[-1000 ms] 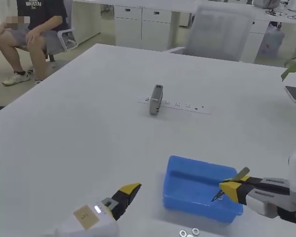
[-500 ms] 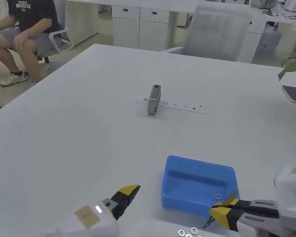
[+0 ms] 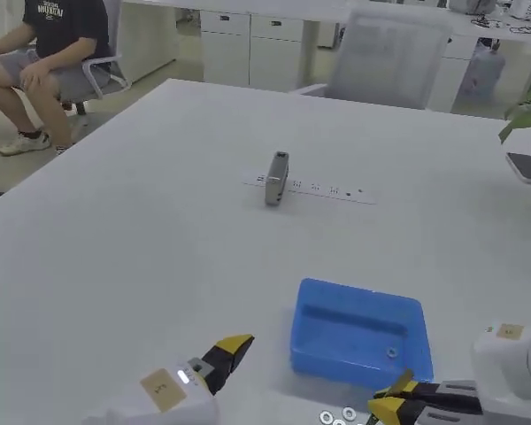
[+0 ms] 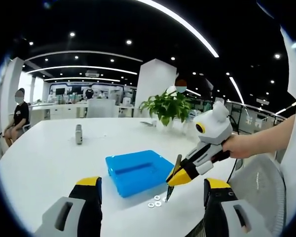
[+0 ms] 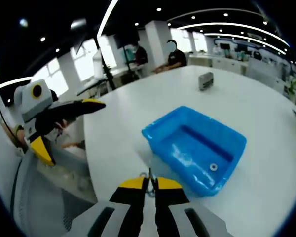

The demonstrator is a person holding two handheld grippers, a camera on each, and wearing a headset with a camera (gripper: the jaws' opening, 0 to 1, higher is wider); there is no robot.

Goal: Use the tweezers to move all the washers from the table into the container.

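Right claw (image 4: 176, 178) clamps tweezers (image 4: 177, 164), tips near washers (image 4: 155, 201) beside container (image 4: 138, 182).

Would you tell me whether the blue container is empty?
Not empty: one washer lies inside the container.

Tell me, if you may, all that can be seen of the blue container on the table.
The blue container is a shallow rectangular tray with rounded corners, of glossy plastic as it looks. It sits flat and open on the white table, near its front edge. One washer lies on its floor, by a corner; more washers lie on the table just beside it.
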